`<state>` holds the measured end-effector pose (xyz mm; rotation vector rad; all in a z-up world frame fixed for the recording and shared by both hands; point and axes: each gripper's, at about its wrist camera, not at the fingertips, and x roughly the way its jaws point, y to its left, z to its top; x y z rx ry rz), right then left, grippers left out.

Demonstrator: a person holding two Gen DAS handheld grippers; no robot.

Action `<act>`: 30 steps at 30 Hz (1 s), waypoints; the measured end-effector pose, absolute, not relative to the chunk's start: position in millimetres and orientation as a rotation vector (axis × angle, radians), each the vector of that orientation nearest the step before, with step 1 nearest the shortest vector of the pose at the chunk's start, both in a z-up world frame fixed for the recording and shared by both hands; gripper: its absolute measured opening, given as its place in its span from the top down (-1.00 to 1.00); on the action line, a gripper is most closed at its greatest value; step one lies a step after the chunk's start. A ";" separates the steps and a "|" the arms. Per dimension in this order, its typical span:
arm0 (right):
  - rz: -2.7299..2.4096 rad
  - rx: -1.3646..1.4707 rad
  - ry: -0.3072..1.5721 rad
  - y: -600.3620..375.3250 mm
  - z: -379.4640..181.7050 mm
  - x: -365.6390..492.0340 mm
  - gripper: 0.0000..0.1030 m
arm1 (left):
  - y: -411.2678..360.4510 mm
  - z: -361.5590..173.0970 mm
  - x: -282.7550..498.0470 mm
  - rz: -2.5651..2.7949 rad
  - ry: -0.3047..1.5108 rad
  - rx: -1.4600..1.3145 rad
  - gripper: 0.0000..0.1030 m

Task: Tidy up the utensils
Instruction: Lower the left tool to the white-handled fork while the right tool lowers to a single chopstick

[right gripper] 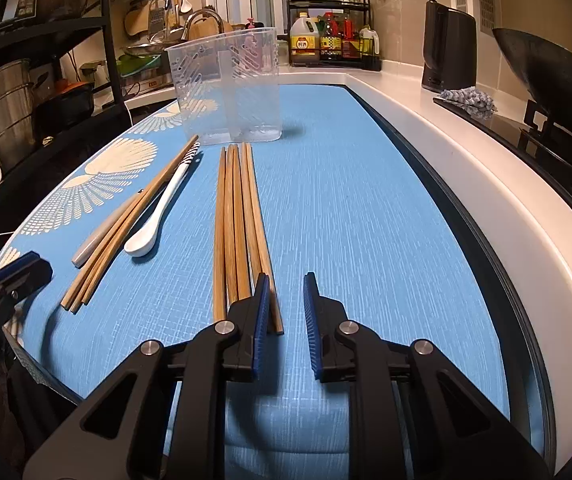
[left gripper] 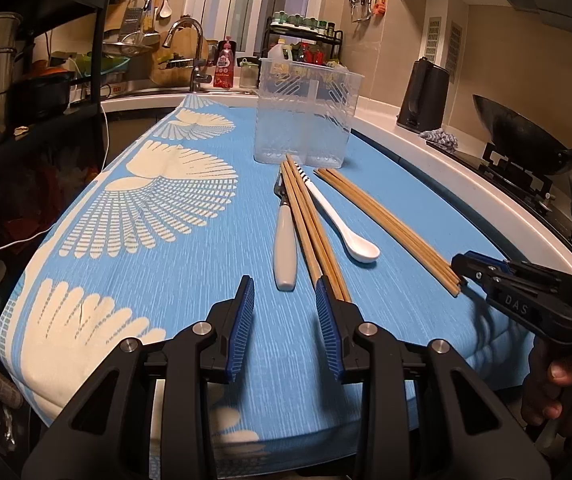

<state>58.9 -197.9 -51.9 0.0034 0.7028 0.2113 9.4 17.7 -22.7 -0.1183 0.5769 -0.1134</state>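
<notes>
A clear plastic utensil holder [left gripper: 306, 116] [right gripper: 227, 92] stands empty at the back of a blue cloth. In front of it lie a fork with a white handle [left gripper: 285, 240] [right gripper: 103, 228], a white spoon [left gripper: 346, 224] [right gripper: 157, 216], a bundle of wooden chopsticks [left gripper: 314, 236] [right gripper: 121, 228] over the fork, and a second bundle of chopsticks [left gripper: 386, 224] [right gripper: 237, 224] to the right. My left gripper [left gripper: 286, 292] is open and empty, its right finger by the first bundle's near ends. My right gripper [right gripper: 283, 284] [left gripper: 460, 266] is open and empty at the second bundle's near ends.
The blue cloth [left gripper: 145, 240] [right gripper: 346, 208] with white fan patterns covers the table. A white counter [right gripper: 466, 152] runs along the right with a black kettle [right gripper: 450, 48], a wok [left gripper: 526, 132] on the stove and a bottle rack [right gripper: 330, 36]. A sink tap [left gripper: 189, 40] stands behind.
</notes>
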 end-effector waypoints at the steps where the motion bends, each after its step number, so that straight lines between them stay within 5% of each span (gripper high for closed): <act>1: 0.217 0.009 0.703 -198.4 -51.7 59.1 0.65 | 19.4 -22.1 12.8 -0.114 0.582 -0.126 0.37; 15: 0.203 -0.020 0.694 -200.3 -57.5 63.0 0.63 | 14.7 -32.2 59.3 -0.085 0.692 -0.136 0.37; 24: 0.218 -0.041 0.672 -187.7 -58.2 60.4 0.90 | -0.1 -34.9 65.6 -0.042 0.671 -0.041 0.38; 30: 0.201 -0.011 0.667 -188.8 -58.0 58.1 0.91 | 4.5 -33.7 61.4 -0.048 0.662 -0.025 0.65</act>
